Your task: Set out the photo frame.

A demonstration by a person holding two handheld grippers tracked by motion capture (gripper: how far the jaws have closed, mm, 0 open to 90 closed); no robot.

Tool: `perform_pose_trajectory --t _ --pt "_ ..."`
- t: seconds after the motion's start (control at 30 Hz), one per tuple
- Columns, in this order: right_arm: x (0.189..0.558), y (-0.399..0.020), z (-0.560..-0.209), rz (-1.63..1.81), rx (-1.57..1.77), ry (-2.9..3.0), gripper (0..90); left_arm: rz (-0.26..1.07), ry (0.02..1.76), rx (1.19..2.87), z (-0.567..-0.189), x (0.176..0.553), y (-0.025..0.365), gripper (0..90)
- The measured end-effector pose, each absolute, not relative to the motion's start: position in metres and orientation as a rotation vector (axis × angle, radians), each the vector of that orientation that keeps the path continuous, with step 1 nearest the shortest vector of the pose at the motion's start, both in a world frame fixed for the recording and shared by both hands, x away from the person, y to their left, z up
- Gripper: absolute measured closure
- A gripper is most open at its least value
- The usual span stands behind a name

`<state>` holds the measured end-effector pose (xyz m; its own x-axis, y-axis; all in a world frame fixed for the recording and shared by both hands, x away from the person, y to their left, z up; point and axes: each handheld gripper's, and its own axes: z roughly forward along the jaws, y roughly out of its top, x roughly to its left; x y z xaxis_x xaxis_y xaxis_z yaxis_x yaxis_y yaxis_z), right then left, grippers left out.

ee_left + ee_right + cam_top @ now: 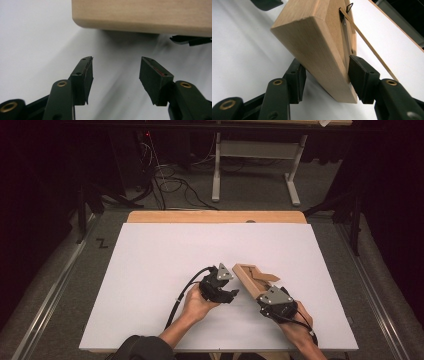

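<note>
Gripping the wooden box (317, 47) at its near end, the right gripper (325, 75) is clamping rigid, smooth walls; the left gripper (115, 75) is waiting released, empty.

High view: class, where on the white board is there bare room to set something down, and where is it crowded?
Bare: the white board left of the left claw, and beyond the wooden frame to the far edge. Crowded: near right, around the right claw.
</note>
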<state>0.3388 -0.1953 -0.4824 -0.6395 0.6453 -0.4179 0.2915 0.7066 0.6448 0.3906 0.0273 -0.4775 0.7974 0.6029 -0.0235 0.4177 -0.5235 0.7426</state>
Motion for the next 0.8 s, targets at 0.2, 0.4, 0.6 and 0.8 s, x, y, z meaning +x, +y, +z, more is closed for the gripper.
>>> perform_pose_trajectory --t 0.2,0.4,0.6,0.8 --pt "0.338 -0.198 -0.48 0.738 0.732 2.245 53.8 0.292 0.754 2.198 -0.479 0.388 0.03 44.4" --pt "0.341 -0.203 -0.477 0.781 0.762 2.24 55.7 0.287 0.752 2.199 -0.48 0.386 0.033 44.4" --pt "0.343 -0.208 -0.474 0.821 0.79 2.233 58.3 0.278 0.749 2.207 -0.481 0.385 0.035 44.3" --pt "0.346 -0.215 -0.471 0.861 0.819 2.232 60.9 0.271 0.76 2.205 -0.483 0.385 0.037 44.3"
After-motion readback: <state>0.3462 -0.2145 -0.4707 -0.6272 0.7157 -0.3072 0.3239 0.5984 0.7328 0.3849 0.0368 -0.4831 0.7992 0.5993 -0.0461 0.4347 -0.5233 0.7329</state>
